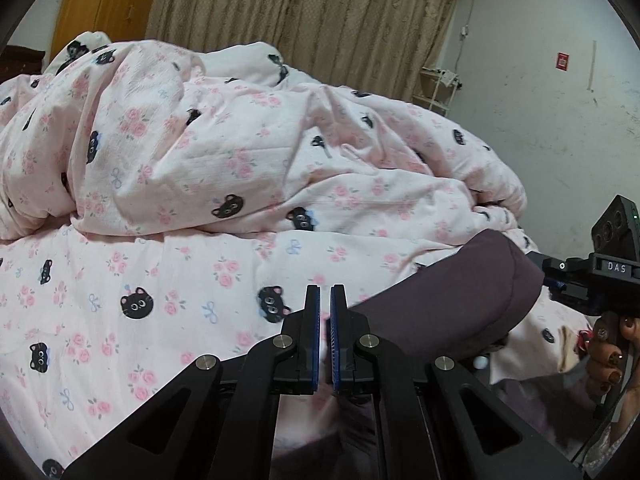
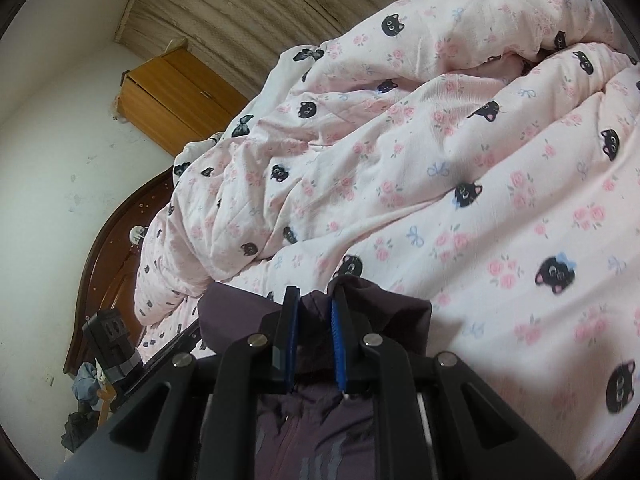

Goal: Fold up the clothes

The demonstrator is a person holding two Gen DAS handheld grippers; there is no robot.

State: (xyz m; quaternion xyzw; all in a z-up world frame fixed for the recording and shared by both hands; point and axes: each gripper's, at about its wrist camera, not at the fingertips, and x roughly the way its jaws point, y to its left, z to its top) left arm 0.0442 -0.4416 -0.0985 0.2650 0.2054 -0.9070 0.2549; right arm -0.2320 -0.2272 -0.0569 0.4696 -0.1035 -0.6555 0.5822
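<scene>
Right claw (image 2: 313, 312) pinching purple garment (image 2: 320, 420), tilted

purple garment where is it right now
The purple garment lies on the pink cat-print bedsheet at the near edge of the bed, in front of the heaped quilt. The right gripper is clamped on its bunched edge.

Garment (image 1: 448, 292) lies on bedsheet (image 1: 120, 340); heaped quilt (image 1: 240, 140) behind, seemingly apart.

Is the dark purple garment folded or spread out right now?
Folded over, at least partly: the purple garment shows a rounded doubled edge on the pink bedsheet, and bunches between the right gripper fingers. Whether the fold is finished, cannot tell.
</scene>
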